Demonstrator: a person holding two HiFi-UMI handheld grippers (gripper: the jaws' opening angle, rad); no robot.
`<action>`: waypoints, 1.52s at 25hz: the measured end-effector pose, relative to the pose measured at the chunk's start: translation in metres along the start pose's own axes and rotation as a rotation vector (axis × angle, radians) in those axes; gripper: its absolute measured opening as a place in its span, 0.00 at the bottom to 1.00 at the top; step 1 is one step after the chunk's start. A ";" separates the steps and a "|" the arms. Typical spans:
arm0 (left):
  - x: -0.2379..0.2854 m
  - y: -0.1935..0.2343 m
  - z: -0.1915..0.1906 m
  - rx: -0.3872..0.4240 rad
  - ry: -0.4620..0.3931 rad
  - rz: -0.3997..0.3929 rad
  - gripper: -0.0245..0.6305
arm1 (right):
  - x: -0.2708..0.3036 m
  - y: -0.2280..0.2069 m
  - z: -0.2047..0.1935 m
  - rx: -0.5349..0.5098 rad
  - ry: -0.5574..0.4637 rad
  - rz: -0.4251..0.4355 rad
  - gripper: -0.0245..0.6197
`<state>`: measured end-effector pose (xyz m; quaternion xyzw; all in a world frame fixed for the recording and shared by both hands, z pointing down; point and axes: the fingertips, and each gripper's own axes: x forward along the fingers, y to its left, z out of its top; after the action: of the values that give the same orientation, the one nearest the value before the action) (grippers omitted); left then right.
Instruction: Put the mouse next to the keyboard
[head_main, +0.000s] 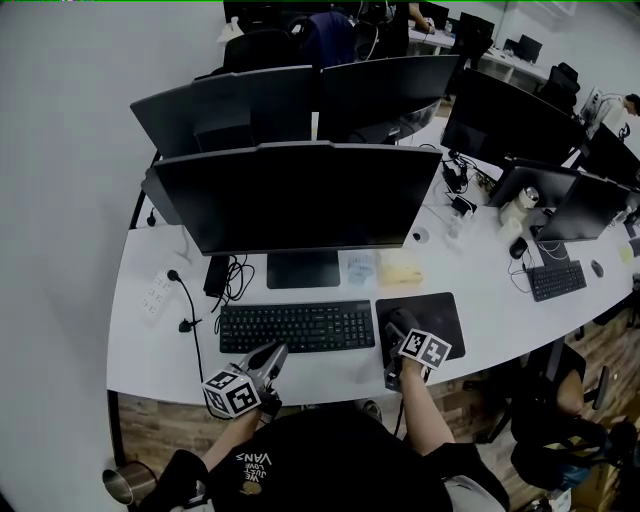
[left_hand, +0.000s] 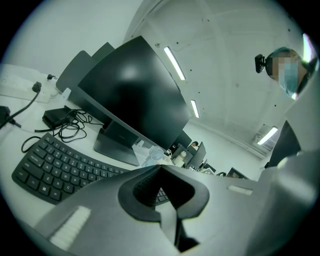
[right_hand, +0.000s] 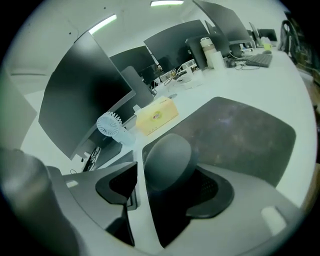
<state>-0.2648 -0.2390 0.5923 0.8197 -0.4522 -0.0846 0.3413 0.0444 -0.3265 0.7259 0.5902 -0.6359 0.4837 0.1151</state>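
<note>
A dark mouse (right_hand: 167, 157) sits on the left edge of the black mouse pad (head_main: 445, 308), just right of the black keyboard (head_main: 296, 326). My right gripper (right_hand: 167, 175) stands open around the mouse, with a visible gap on the left side. In the head view this gripper (head_main: 397, 335) covers most of the mouse (head_main: 402, 320). My left gripper (head_main: 272, 357) hovers at the table's front edge, below the keyboard (left_hand: 55, 167). The left gripper (left_hand: 159, 170) is shut with nothing in it.
A large monitor (head_main: 290, 195) stands behind the keyboard. A small white fan (right_hand: 110, 125) and a yellow tissue box (right_hand: 156, 115) sit behind the mouse pad. A power strip (head_main: 157, 295) and cables (head_main: 232, 275) lie at the left.
</note>
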 end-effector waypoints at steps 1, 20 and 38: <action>-0.001 0.001 0.000 -0.001 0.004 -0.002 0.04 | -0.002 -0.001 -0.001 -0.014 0.006 -0.014 0.52; -0.003 0.010 -0.007 -0.014 0.038 -0.039 0.04 | -0.025 -0.025 -0.008 -0.028 -0.034 -0.107 0.62; -0.004 0.001 -0.007 0.004 0.016 -0.013 0.04 | -0.029 -0.019 -0.022 -0.180 -0.007 -0.069 0.62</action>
<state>-0.2647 -0.2332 0.5979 0.8240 -0.4443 -0.0795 0.3425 0.0597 -0.2887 0.7255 0.6009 -0.6565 0.4181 0.1819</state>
